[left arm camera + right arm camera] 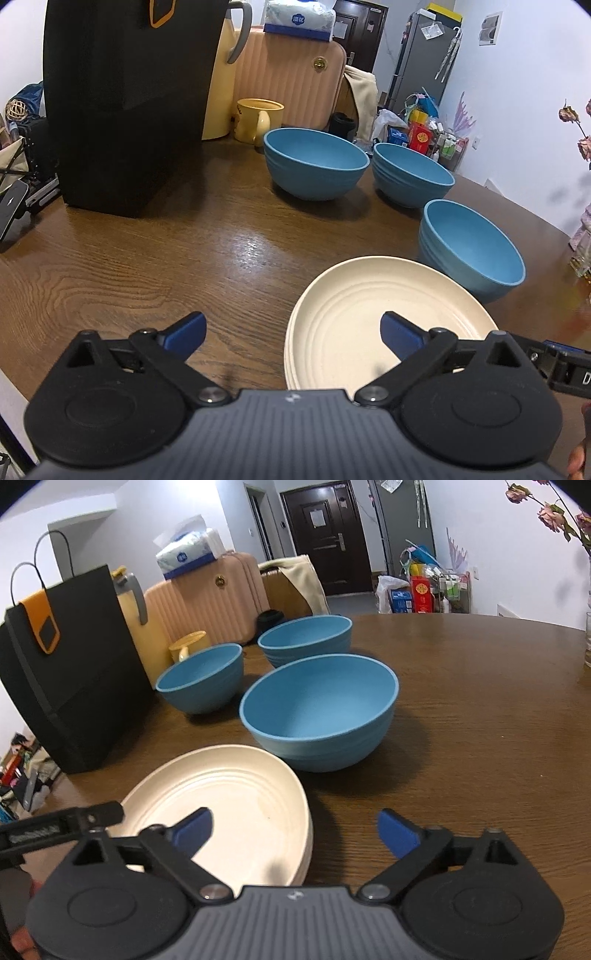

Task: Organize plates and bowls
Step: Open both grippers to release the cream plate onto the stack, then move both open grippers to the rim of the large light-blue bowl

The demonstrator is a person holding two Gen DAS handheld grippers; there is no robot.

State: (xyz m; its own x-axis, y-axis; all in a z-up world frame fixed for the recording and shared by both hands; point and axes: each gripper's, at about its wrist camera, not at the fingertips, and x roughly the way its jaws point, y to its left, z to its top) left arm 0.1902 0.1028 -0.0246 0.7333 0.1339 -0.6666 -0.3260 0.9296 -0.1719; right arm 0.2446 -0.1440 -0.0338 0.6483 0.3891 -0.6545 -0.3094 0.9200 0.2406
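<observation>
plate stack [221, 805] — at 11 o'clock of right gripper [295, 830], nearest bowl [321, 716] at 12; left gripper [293, 336] alongside — both spread wide, holding nothing.

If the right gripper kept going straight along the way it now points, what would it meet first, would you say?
Most likely the cream plate stack near its right rim, or the bare table just beside it. The right gripper is open, angled down, with one fingertip over the plates. Depth is hard to judge.
</observation>
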